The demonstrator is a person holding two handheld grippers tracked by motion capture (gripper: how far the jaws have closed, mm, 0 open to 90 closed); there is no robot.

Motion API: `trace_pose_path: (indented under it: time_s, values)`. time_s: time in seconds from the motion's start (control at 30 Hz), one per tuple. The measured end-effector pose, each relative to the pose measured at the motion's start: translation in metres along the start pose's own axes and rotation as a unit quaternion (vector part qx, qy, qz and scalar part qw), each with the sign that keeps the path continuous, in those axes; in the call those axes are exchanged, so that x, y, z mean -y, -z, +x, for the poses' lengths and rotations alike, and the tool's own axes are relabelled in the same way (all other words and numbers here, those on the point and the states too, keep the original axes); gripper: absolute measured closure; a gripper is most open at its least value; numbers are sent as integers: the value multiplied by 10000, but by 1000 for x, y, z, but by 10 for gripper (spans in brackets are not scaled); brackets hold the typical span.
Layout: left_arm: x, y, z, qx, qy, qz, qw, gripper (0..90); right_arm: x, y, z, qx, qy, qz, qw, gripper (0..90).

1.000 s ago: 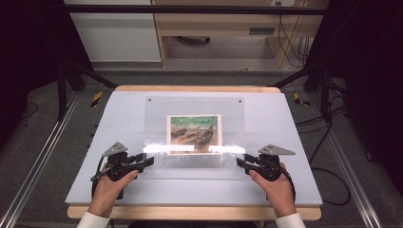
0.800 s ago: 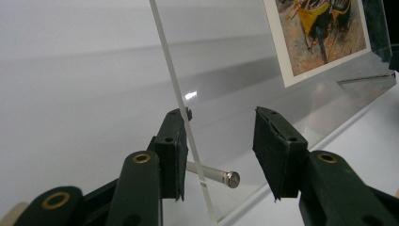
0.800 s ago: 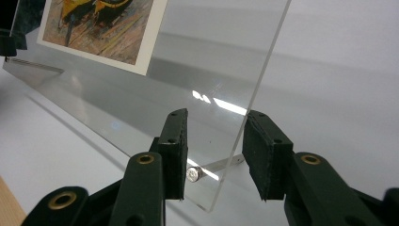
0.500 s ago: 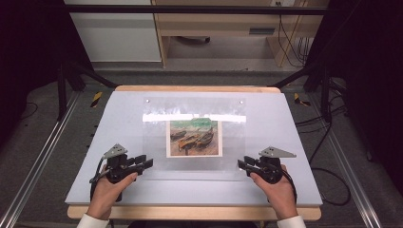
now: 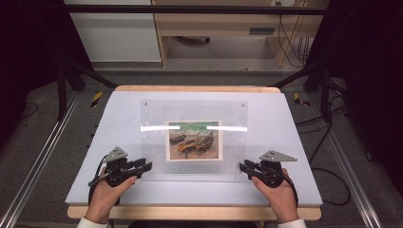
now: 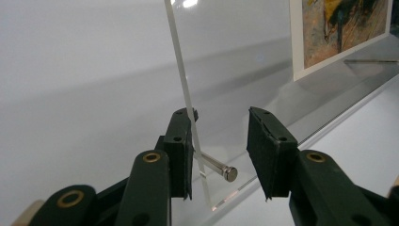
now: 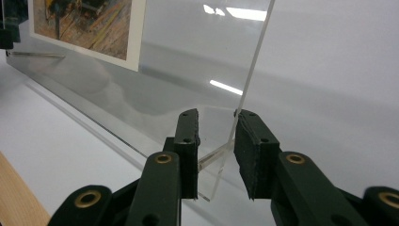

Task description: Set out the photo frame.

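Observation:
A clear acrylic panel (image 5: 157,114) with a boat painting (image 5: 195,140) lies on the white table (image 5: 285,142). My left gripper (image 5: 146,166) is at its near left corner and my right gripper (image 5: 243,166) at its near right corner. In the left gripper view the panel's edge (image 6: 181,70) rests against one pad of the left gripper (image 6: 221,117). A metal pin (image 6: 219,168) sticks out toward the other pad, which stands apart. In the right gripper view the right gripper (image 7: 217,115) has the panel's corner (image 7: 254,61) between its pads with a small gap. Both pairs of jaws have just been closing.
The table's wooden front edge (image 5: 190,213) runs just before the person's hands. Metal rails (image 5: 43,156) flank the table on the floor. A wooden bench (image 5: 223,23) and cables (image 5: 328,171) lie beyond and to the right.
The painting has shifted toward the near edge and looks larger. The bright glare band moved from the panel's near edge up to the painting's top. Both hands stayed in place.

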State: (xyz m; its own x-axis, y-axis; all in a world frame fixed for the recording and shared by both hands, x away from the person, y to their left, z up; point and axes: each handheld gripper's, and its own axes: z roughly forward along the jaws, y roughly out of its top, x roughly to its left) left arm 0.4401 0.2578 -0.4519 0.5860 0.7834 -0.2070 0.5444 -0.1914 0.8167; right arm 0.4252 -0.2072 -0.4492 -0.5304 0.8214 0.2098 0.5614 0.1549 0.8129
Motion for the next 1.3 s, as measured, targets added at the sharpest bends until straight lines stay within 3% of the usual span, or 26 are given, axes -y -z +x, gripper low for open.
trace_pose_path:
  time_s: [0.23,0.27,0.3,1.3]
  values:
    - [1,1,1,-8,-34,6,10000,617,1,0,1,30,-4,7,10000,715]
    - [2,1,-3,111,156,66,9998,618,1,1,1,15,15,13,10000,719]
    - [2,1,-3,111,156,66,9998,620,1,1,1,15,15,13,10000,719]
    - [8,4,-9,11,-34,193,9998,632,8,4,4,32,140,84,9999,746]
